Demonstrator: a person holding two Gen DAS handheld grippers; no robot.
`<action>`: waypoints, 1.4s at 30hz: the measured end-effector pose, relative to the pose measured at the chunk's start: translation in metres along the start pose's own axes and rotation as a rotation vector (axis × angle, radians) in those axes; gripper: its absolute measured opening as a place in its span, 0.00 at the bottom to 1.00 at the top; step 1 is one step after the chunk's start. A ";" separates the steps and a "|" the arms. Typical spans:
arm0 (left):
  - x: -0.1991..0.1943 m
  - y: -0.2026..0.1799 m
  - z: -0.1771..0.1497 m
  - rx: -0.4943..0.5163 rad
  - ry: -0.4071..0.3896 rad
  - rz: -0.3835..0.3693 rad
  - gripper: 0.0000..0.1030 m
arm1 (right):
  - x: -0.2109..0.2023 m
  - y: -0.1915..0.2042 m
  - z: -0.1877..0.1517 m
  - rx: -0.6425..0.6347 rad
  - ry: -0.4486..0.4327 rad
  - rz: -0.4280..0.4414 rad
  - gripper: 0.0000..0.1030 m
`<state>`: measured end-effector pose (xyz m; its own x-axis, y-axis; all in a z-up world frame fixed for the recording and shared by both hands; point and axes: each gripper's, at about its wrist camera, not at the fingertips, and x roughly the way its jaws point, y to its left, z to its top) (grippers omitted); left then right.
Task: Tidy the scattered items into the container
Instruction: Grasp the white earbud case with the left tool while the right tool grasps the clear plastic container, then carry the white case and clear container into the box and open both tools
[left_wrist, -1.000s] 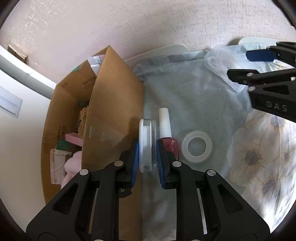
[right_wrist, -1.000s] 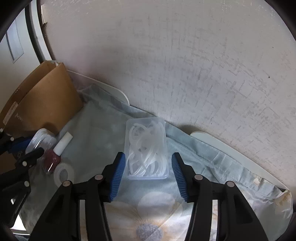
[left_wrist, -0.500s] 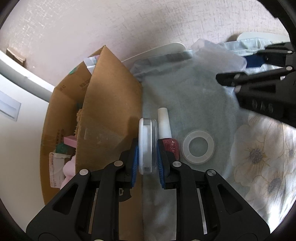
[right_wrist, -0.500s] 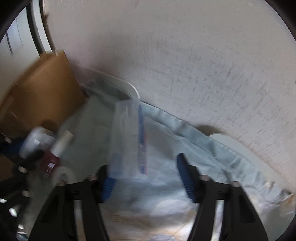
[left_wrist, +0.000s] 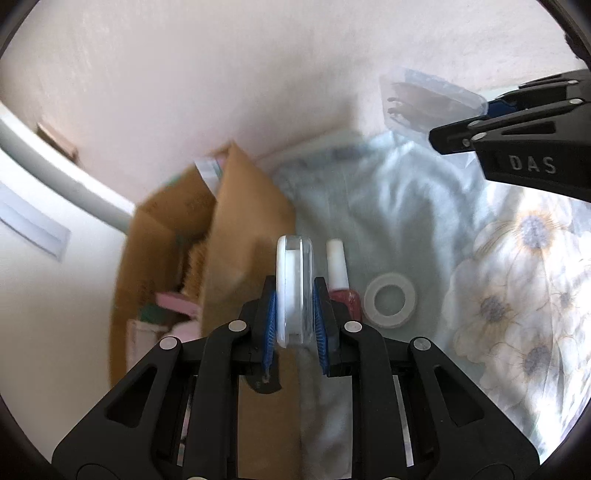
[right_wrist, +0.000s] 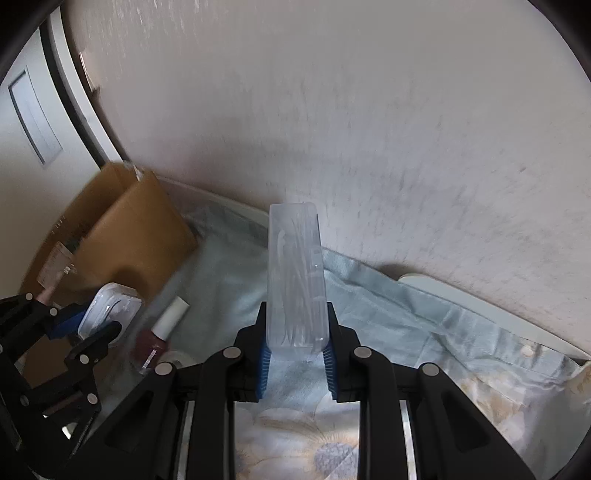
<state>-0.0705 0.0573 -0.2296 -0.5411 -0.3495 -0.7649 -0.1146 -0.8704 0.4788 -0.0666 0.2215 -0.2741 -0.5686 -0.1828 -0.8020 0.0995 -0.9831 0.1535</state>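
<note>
Far left: cardboard box (left_wrist: 243, 229), open, already holding a pink item and other goods, standing on the flowered cloth (left_wrist: 517, 295) at the wall. Beside it: left hand-held gripper (left_wrist: 294, 314), closed on a round clear case (left_wrist: 294, 284) held on edge, lifted, its long axis pointing away toward the wall; the box lies just left of it, so this hand is judged the nearer to the drop. On the cloth right of that case: nail polish bottle (left_wrist: 341, 284), lying with its white cap to the far side, and a white tape ring (left_wrist: 390, 301), flat, close by. Right: right hand-held gripper (right_wrist: 295, 363), clamped on a clear rectangular box (right_wrist: 295, 280) of white picks, upright, raised; the cardboard box sits well to its left.
</note>
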 end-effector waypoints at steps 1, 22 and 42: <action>-0.015 0.010 0.010 0.007 -0.014 -0.001 0.16 | -0.008 -0.001 0.001 0.004 -0.011 -0.002 0.22; -0.081 0.203 -0.042 -0.450 0.021 0.004 0.16 | -0.133 0.109 0.099 -0.195 -0.149 0.308 0.22; 0.002 0.196 -0.092 -0.579 0.172 -0.158 0.16 | -0.040 0.184 0.084 -0.229 0.158 0.386 0.22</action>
<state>-0.0172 -0.1461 -0.1772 -0.4074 -0.2096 -0.8889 0.3138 -0.9462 0.0793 -0.0942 0.0488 -0.1648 -0.3258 -0.5162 -0.7921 0.4667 -0.8164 0.3400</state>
